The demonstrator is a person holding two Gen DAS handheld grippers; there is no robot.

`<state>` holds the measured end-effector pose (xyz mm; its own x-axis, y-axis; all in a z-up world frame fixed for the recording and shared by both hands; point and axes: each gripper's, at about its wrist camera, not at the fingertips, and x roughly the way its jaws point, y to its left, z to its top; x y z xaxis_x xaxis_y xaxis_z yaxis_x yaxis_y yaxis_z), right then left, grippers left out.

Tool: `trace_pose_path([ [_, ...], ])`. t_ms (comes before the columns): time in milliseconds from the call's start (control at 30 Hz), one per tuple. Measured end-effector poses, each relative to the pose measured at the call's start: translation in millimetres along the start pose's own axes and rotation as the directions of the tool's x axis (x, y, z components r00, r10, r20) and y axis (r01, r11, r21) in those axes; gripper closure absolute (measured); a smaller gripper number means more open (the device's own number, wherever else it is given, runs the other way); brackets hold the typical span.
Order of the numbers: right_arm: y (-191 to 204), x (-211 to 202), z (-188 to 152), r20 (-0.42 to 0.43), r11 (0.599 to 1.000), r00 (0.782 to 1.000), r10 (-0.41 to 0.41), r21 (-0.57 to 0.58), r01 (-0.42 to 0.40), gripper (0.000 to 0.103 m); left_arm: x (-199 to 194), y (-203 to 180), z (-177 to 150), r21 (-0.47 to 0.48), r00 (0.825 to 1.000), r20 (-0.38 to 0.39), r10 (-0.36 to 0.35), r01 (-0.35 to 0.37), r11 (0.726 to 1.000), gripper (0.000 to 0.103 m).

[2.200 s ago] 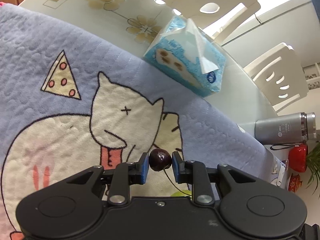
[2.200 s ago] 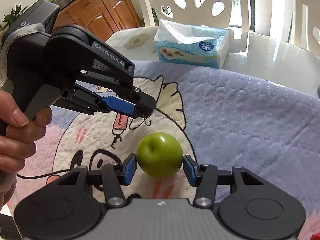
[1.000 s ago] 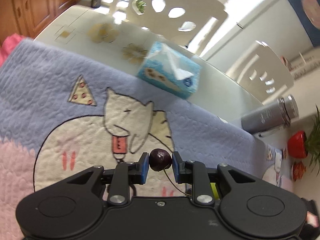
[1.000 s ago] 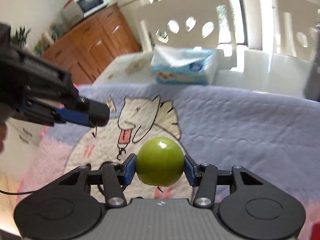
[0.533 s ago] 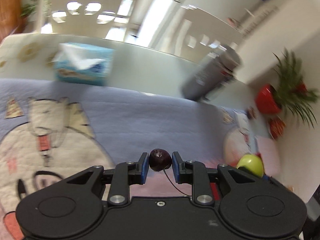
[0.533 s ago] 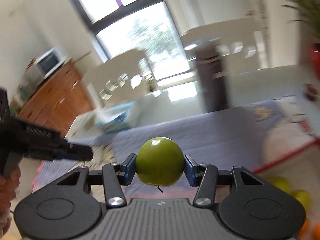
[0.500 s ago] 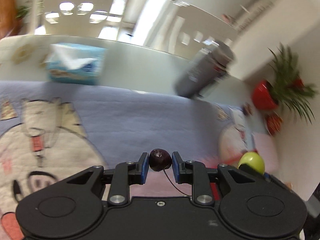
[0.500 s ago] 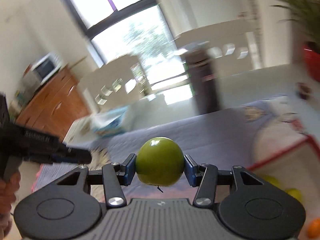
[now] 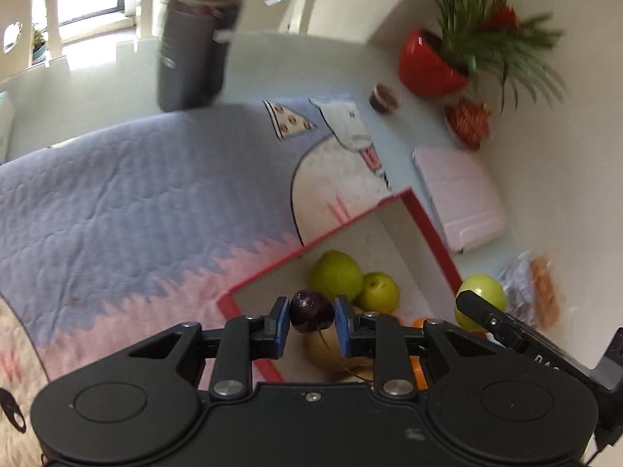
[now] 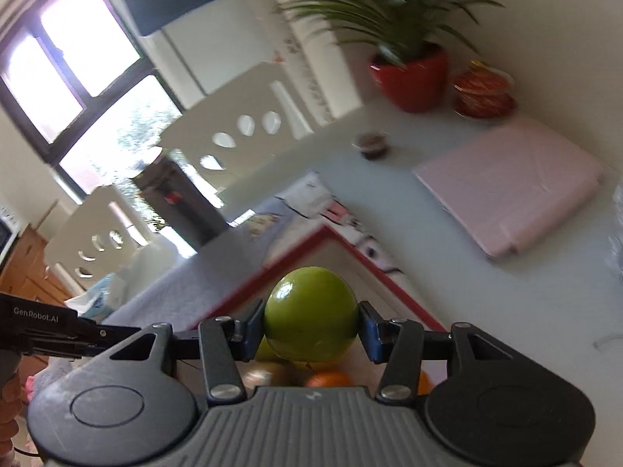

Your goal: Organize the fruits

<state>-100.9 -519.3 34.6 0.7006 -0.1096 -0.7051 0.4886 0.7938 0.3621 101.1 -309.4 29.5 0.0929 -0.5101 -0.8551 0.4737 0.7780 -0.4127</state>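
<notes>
My left gripper (image 9: 312,323) is shut on a dark cherry (image 9: 311,310), its stem hanging below. It hovers over the near corner of a red-rimmed box (image 9: 424,225) that holds two green apples (image 9: 335,274), a yellowish fruit and an orange. My right gripper (image 10: 310,329) is shut on a green apple (image 10: 310,313) above the same red-rimmed box (image 10: 352,251); an orange (image 10: 329,379) shows beneath it. In the left wrist view that held green apple (image 9: 483,295) appears at the right, past the box's edge. The left gripper's black body (image 10: 46,330) shows at the left of the right wrist view.
A blue and pink cartoon blanket (image 9: 136,194) covers the table. A grey flask (image 9: 190,54) stands at the far edge. A pink flat box (image 9: 459,198), a red plant pot (image 9: 428,62), a small dark cup (image 9: 383,97) and a snack packet (image 9: 533,288) lie near the wall. White chairs (image 10: 241,132) stand behind.
Both grippers have swung right across the blanket, away from the tissue box, and now hang over the red-rimmed box. Each still grips its fruit.
</notes>
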Motion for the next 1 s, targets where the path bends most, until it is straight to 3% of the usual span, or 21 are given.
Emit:
trace_pose_path([
  [133, -13.1, 10.5, -7.4, -0.04, 1.0, 0.999, 0.001, 0.023, 0.0, 0.051, 25.8, -12.1, 2.4, 0.03, 0.997, -0.045, 0.057, -0.056, 0.998, 0.075],
  [333, -10.4, 25.2, -10.8, -0.084, 1.0, 0.996, -0.009, -0.01, 0.008, 0.051, 38.2, -18.7, 0.1, 0.043, 0.994, -0.07, 0.082, -0.079, 0.996, 0.074],
  [400, -11.0, 27.7, -10.2, -0.099, 1.0, 0.995, -0.014, -0.009, 0.014, 0.05, 39.8, -20.8, -0.1, 0.045, 0.994, -0.072, 0.077, -0.074, 0.996, 0.064],
  [533, -13.8, 17.4, -7.8, -0.076, 1.0, 0.997, -0.009, 0.01, 0.01, 0.047, 31.6, -23.0, -0.6, 0.044, 0.996, -0.046, 0.079, -0.077, 0.996, 0.026],
  [700, -16.6, -14.1, 3.5, -0.031, 0.998, 0.999, -0.026, 0.058, 0.027, 0.031, 5.1, -28.7, 0.1, 0.073, 0.994, 0.01, 0.106, -0.107, 0.992, 0.022],
  [900, 0.0, -57.5, 6.0, -0.091, 0.994, 0.99, -0.108, 0.027, 0.111, 0.005, -35.2, -37.4, -20.8, 0.162, 0.974, 0.117, 0.194, -0.211, 0.964, 0.01],
  [1000, 17.0, -71.8, -9.9, -0.127, 0.985, 0.977, -0.172, -0.031, 0.169, 0.004, -48.2, -37.3, -44.6, 0.186, 0.962, 0.154, 0.227, -0.254, 0.949, 0.007],
])
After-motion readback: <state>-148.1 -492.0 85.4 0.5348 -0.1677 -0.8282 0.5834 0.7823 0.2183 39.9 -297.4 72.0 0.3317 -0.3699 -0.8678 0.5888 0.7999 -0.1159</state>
